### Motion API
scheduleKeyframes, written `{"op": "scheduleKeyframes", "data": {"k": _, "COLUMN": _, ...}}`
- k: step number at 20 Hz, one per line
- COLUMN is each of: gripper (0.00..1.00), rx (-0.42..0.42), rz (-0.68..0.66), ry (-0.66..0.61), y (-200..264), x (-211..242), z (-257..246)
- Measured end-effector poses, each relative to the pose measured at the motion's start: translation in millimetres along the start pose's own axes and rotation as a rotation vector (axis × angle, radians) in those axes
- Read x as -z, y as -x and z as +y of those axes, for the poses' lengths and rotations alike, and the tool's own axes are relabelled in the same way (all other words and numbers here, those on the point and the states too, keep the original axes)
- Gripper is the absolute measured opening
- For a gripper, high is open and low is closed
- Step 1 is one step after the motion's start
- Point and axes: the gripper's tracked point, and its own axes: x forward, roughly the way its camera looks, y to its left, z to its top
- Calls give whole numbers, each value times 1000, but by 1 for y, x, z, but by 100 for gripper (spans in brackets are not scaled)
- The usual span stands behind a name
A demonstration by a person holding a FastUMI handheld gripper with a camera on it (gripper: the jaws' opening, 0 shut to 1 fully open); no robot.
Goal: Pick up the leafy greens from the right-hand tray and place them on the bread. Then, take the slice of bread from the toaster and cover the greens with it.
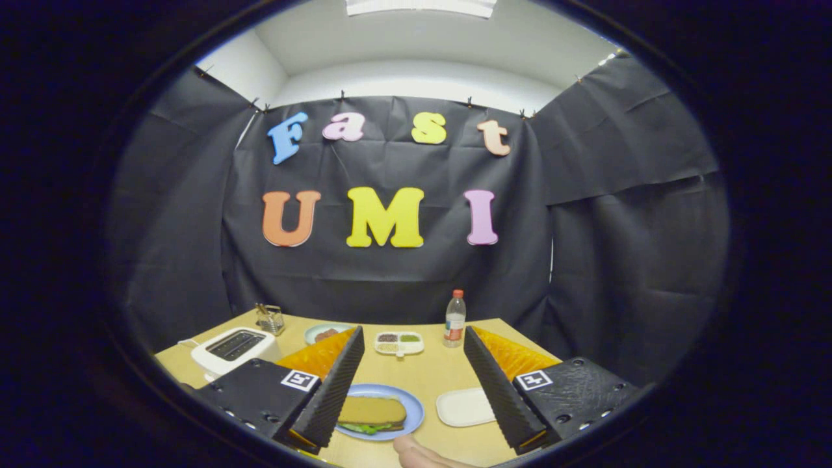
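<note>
My gripper (413, 364) is open, its two black ribbed fingers spread wide above the wooden table (429, 374) with nothing between them. Below and between the fingers sits a blue plate (409, 406) holding a slice of bread (372, 411) lying over leafy greens (365, 428) that poke out at its near edge. A white tray (465, 407) lies to the right of the plate, beside the right finger, and looks bare. The white toaster (234, 349) stands beyond the left finger at the table's left; its slots look dark.
Beyond the fingers lie a small white divided dish (399, 342) of condiments, a plastic bottle with a red cap (455, 318), a pale plate (325, 333) with something reddish, and a metal rack (270, 318). Part of a hand (416, 452) shows at the table's near edge.
</note>
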Motion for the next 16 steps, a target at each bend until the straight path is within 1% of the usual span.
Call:
{"op": "scheduleKeyframes", "data": {"k": 3, "gripper": 94, "rx": -10, "rz": -60, "ry": 21, "y": 28, "x": -24, "z": 4}}
{"op": "scheduleKeyframes", "data": {"k": 6, "gripper": 94, "rx": -33, "rz": -91, "ry": 42, "y": 49, "x": -35, "z": 16}}
{"op": "scheduleKeyframes", "data": {"k": 10, "gripper": 95, "rx": -45, "rz": -102, "ry": 50, "y": 61, "x": -38, "z": 23}}
{"op": "scheduleKeyframes", "data": {"k": 12, "gripper": 95, "rx": -41, "rz": -101, "ry": 54, "y": 63, "x": -38, "z": 23}}
{"op": "scheduleKeyframes", "data": {"k": 16, "gripper": 95, "rx": -63, "rz": -83, "ry": 46, "y": 64, "x": -32, "z": 31}}
